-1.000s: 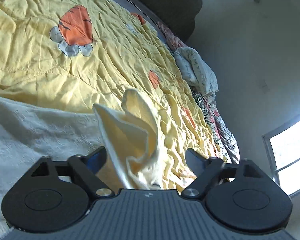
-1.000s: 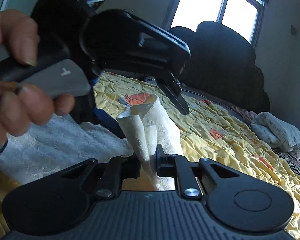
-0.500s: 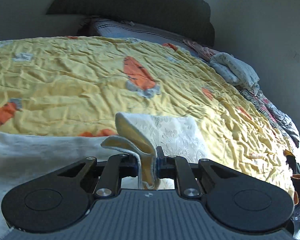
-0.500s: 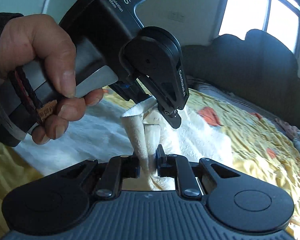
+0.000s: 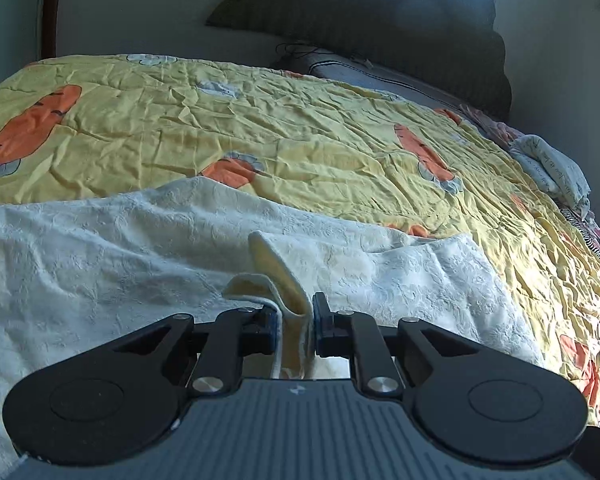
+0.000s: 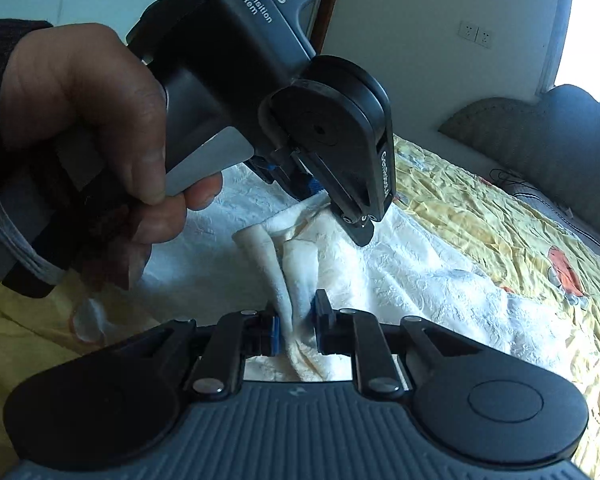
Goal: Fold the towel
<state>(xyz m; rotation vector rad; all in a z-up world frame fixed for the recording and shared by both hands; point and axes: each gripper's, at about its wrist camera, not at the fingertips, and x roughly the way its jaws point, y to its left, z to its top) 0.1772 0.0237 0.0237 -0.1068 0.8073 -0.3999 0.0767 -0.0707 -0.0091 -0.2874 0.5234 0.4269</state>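
A cream, embossed towel (image 5: 120, 248) lies spread on a yellow bedspread (image 5: 300, 128). My left gripper (image 5: 295, 330) is shut on a bunched corner of the towel, which sticks up between its pads. In the right wrist view my right gripper (image 6: 296, 330) is shut on another bunched corner of the towel (image 6: 400, 272). The left gripper (image 6: 358, 226), held by a hand (image 6: 88, 120), hangs just beyond it with its fingertips in the same fold. Both corners sit close together, lifted slightly off the towel.
A dark padded headboard (image 5: 380, 28) and a grey pillow (image 5: 388, 76) stand at the far end of the bed. Folded cloths (image 5: 548, 164) lie along the bed's right edge. A window (image 6: 596, 28) and wall sockets (image 6: 475, 34) show behind.
My left gripper closed on the towel corner a second ago. Both grippers have swung across the bed with their corners, dragging the towel over itself; the views now face the headboard.
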